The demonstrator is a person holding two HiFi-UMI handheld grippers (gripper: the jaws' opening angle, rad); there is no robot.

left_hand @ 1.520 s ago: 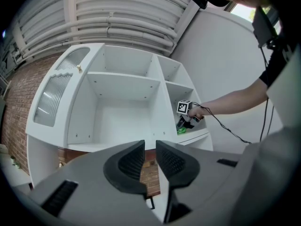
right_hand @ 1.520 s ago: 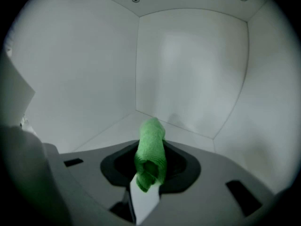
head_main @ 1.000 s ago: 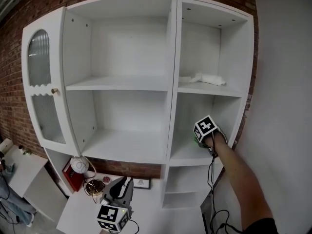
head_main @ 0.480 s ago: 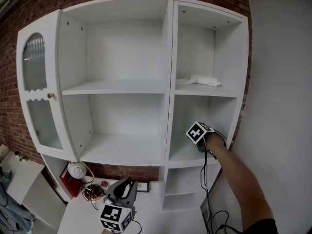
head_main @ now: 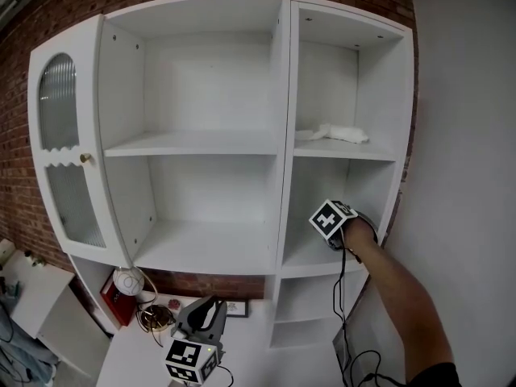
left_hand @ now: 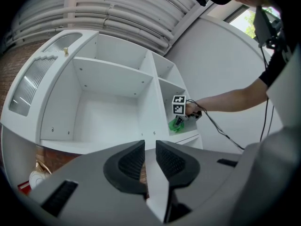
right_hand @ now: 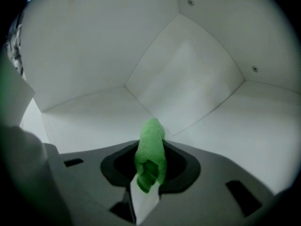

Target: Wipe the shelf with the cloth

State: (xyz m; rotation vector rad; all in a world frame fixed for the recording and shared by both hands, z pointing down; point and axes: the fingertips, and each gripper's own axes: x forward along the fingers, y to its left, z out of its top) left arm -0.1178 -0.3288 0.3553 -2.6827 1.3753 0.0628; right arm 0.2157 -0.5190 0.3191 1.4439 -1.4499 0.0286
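Note:
A green cloth (right_hand: 150,149) sticks out rolled between the jaws of my right gripper (right_hand: 150,147), which is shut on it. That gripper reaches into the lower right compartment of the white shelf unit (head_main: 282,147), just above its shelf board (head_main: 310,260); its marker cube (head_main: 332,218) hides the jaws in the head view. The left gripper view shows the cloth (left_hand: 176,125) hanging under the cube. My left gripper (head_main: 205,305) rests low in front of the unit, shut and holding nothing, its pads (left_hand: 131,161) close together.
A crumpled white cloth (head_main: 334,132) lies on the upper right shelf. The unit's glass door (head_main: 64,143) stands open at the left. A white round object (head_main: 125,280), a red box (head_main: 117,305) and coiled wire (head_main: 157,314) sit below. A white wall (head_main: 468,176) closes the right side.
The right gripper with the green cloth has shifted slightly left and lower inside the lower right compartment. The head view has drifted a little. The left gripper has stayed put.

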